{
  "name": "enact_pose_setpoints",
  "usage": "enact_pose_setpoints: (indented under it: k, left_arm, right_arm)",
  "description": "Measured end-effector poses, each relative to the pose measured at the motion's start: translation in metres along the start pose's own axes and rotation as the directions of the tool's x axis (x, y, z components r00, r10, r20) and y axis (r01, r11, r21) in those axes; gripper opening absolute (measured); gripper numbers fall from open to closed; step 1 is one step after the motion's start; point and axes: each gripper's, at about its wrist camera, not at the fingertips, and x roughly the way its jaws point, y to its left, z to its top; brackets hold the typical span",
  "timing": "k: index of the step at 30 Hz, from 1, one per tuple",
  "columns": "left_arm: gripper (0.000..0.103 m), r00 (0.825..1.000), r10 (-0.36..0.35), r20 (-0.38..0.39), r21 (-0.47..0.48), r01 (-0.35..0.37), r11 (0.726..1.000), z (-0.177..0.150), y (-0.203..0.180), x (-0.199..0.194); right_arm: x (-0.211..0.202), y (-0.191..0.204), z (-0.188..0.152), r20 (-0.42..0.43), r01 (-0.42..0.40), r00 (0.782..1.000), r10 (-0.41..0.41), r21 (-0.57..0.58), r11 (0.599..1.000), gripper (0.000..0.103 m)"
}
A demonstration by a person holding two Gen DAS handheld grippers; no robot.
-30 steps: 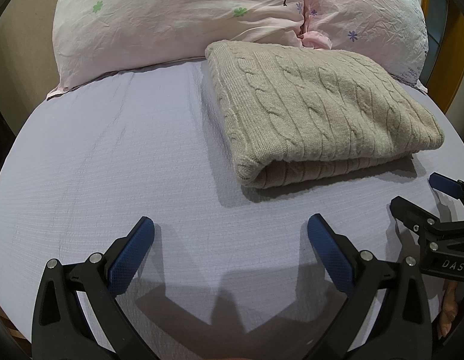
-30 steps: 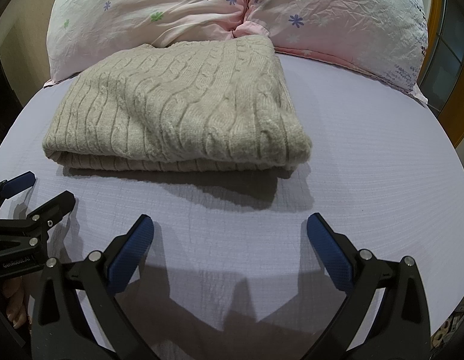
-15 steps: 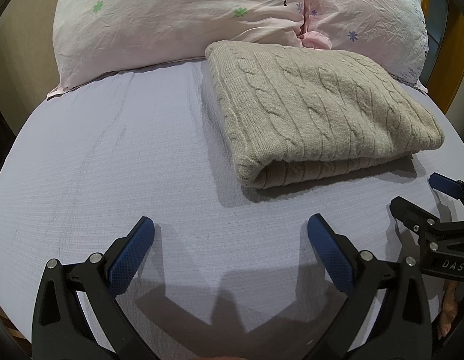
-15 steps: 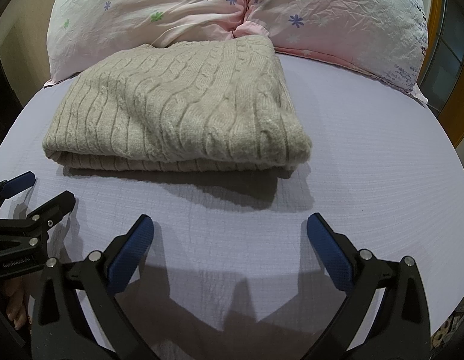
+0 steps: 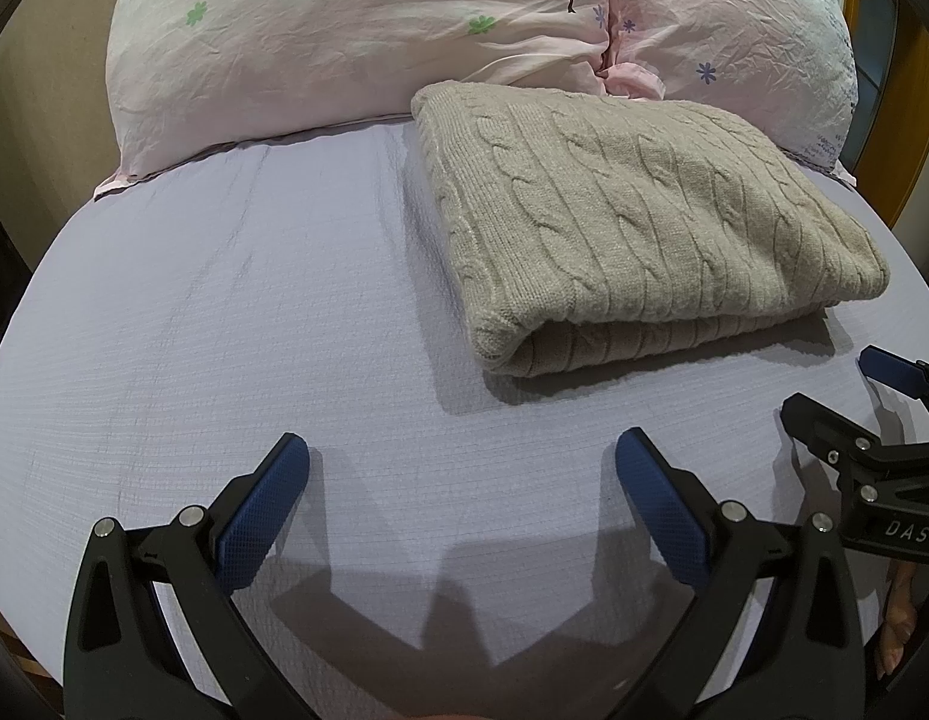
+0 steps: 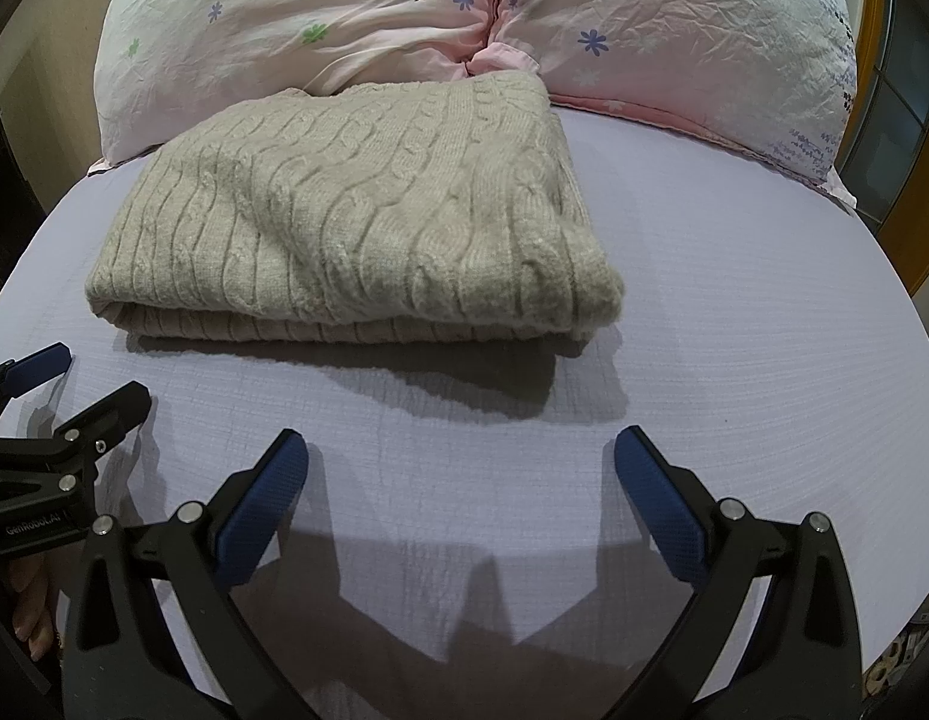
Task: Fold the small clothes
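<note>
Two grippers, both spread wide and both holding nothing. My left gripper [image 5: 461, 462] hovers over the near part of the lavender bed sheet [image 5: 224, 330], blue pads apart, only bare sheet between them. My right gripper [image 6: 461, 459] sits just beside it, equally agape above the same sheet.

And there's the task piece: the beige cable-knit sweater [image 5: 638, 210], lying on the bed as a thick flat bundle, its far edge up against the two pink floral pillows [image 5: 356, 30]. From the right wrist view the sweater [image 6: 344, 216] lies ahead and a touch to the left; from the left wrist view it lies ahead and off to the right. So it sits roughly between my two grippers, farther up the bed, apart from both.

Its long axis runs left to right across the bed, and the rounded folded edge faces me, layers stacked visibly along that near side. Neither gripper looks clearly nearer; the left faces the sweater's left near corner, the right faces the middle of the near edge.

My read: the folding looks essentially done. If anything remains, it's a straight reach forward to that near edge.
</note>
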Motion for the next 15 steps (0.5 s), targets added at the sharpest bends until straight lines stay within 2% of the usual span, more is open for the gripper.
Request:
enact_pose_setpoints:
  k: [15]
  left_arm:
    - [0.102,1.000,0.000,0.000,0.000,0.000,1.000,-0.0002,0.0000,-0.0001]
  right_arm:
    - [0.0006,-0.0003,-0.0011,0.001,0.000,1.000,0.000,0.000,1.000,0.101]
